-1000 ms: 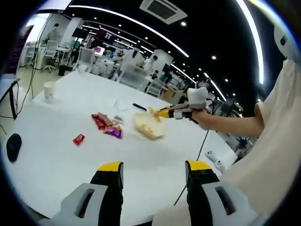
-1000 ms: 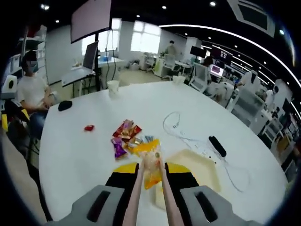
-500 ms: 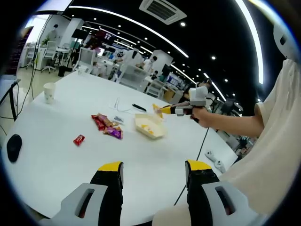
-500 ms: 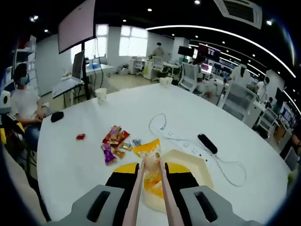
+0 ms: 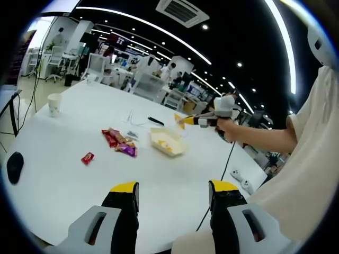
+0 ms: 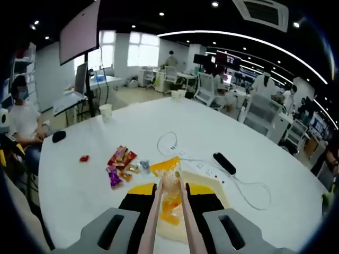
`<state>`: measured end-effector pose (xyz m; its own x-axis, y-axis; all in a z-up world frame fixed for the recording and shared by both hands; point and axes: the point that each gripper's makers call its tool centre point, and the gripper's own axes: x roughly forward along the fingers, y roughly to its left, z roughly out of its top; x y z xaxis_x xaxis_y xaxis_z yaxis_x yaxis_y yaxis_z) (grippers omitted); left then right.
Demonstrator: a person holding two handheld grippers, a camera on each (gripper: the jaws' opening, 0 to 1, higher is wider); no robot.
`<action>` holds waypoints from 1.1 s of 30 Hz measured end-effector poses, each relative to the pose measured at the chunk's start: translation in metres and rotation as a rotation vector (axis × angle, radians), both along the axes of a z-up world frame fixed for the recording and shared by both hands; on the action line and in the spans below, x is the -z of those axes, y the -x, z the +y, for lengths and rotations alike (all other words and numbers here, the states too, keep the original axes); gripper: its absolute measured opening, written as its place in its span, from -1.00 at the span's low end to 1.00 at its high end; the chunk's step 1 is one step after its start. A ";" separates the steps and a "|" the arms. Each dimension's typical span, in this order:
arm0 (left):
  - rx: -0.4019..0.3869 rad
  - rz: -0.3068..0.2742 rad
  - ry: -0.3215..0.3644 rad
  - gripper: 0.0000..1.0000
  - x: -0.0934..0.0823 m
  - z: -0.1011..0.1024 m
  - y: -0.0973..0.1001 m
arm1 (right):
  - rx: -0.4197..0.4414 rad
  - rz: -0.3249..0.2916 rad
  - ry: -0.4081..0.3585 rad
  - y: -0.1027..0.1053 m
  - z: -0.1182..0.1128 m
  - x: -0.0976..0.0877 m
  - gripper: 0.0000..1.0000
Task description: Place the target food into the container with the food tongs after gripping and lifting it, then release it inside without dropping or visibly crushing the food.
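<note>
Snack bag (image 6: 170, 188) hangs long-side up between the pink tongs (image 6: 168, 222), pinched by the right tool (image 6: 168, 203) above the container (image 6: 212, 198). Left tool (image 5: 174, 203) stays spread over the table (image 5: 63, 174).

The left gripper view looks across the table (image 5: 58, 174) from afar; the right gripper view hovers above the shared container (image 6: 222, 197).

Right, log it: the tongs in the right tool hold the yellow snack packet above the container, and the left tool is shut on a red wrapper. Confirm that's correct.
Not quite. The left tool is open and holds nothing; the left gripper view shows the red wrapper lying apart on the table. The rest stands: in the right gripper view the tongs in the right tool hold the yellow snack packet above the container.
</note>
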<state>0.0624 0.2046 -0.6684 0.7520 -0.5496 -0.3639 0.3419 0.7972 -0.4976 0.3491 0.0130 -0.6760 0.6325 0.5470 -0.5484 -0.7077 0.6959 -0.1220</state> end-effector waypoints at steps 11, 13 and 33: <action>-0.002 0.003 0.004 0.05 0.002 0.000 0.001 | 0.013 -0.016 0.003 -0.006 -0.005 -0.003 -0.58; -0.004 0.004 0.005 0.05 0.003 0.000 0.001 | 0.014 -0.018 0.004 -0.007 -0.006 -0.003 -0.57; -0.005 0.009 0.010 0.05 0.004 -0.001 0.003 | 0.022 -0.012 0.018 -0.006 -0.009 0.000 -0.55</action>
<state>0.0598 0.2039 -0.6728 0.7511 -0.5497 -0.3656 0.3334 0.7938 -0.5086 0.3551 0.0038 -0.6762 0.6508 0.5232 -0.5502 -0.6907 0.7088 -0.1429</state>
